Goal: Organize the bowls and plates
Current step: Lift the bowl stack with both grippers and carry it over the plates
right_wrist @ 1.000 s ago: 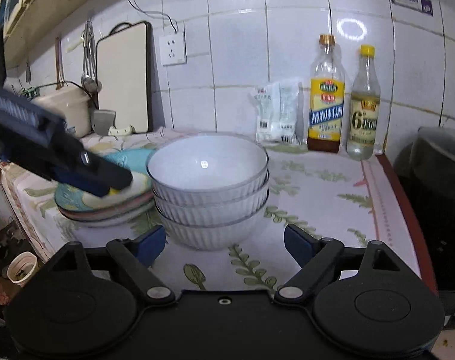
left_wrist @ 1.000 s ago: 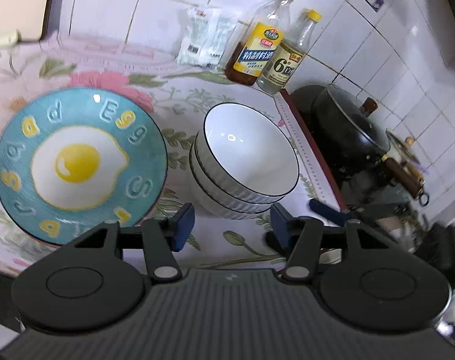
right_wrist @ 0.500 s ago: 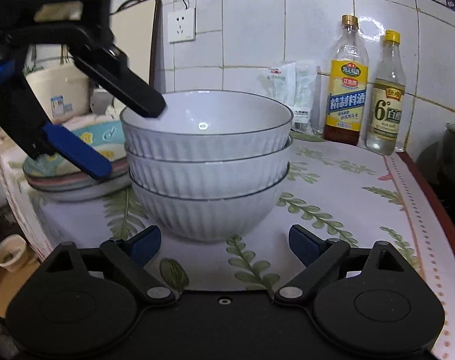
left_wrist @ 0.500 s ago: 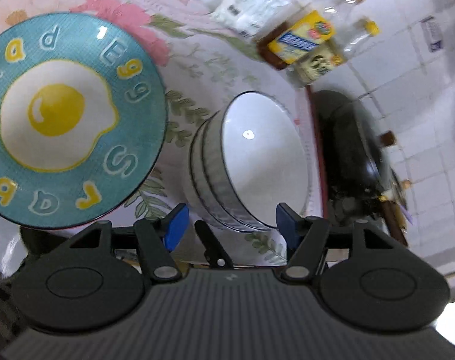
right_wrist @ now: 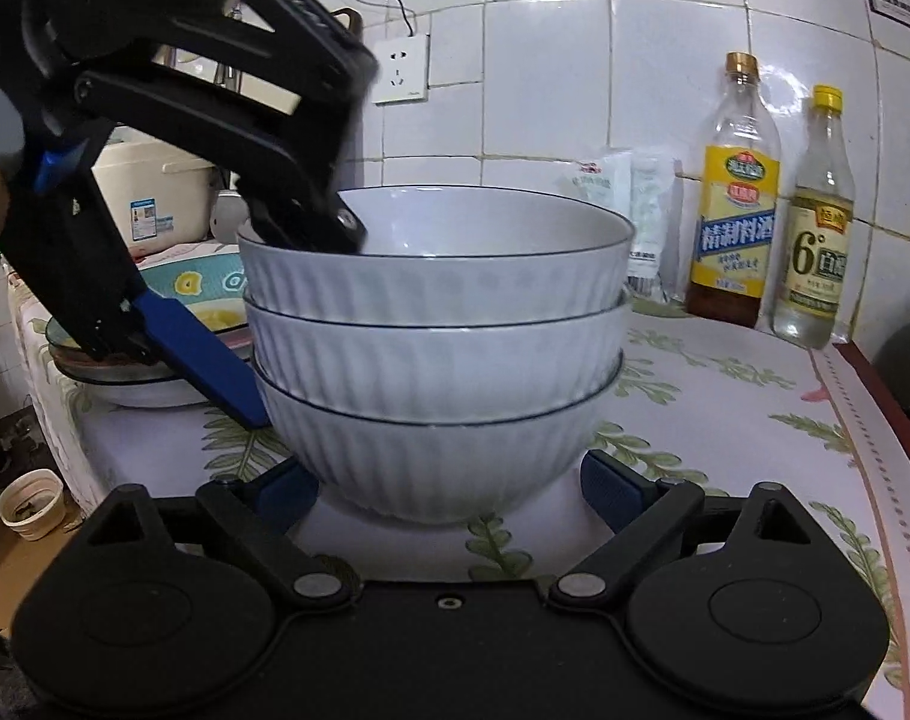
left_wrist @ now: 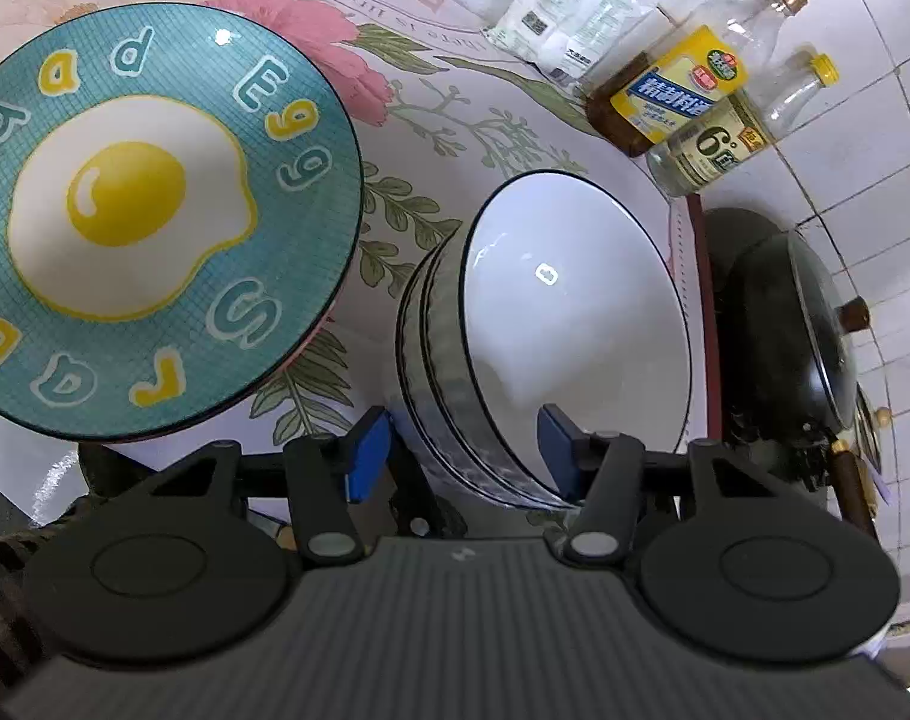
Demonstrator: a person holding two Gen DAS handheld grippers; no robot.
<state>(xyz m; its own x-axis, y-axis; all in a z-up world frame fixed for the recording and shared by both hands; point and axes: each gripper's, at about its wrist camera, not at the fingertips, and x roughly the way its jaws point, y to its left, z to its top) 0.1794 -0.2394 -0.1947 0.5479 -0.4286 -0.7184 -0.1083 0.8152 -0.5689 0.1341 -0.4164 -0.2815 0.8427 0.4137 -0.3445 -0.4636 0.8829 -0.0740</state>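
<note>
Three white ribbed bowls (right_wrist: 437,348) stand nested on the flowered cloth; the stack also shows in the left wrist view (left_wrist: 551,330). My left gripper (left_wrist: 458,450) is open and straddles the stack's wall, one finger inside the top bowl, the blue finger (right_wrist: 203,360) outside. My right gripper (right_wrist: 449,486) is open, low at the stack's base, a finger on each side of the bottom bowl. A teal fried-egg plate (left_wrist: 137,222) tops a pile of plates left of the bowls (right_wrist: 173,324).
Two bottles (right_wrist: 773,222) and a white packet (left_wrist: 575,6) stand by the tiled wall. A black lidded wok (left_wrist: 815,324) sits right of the counter edge. A rice cooker (right_wrist: 155,198) stands at the far left.
My left gripper has dropped onto the bowl stack and now straddles its rim. My right gripper has moved in close to the stack's base.
</note>
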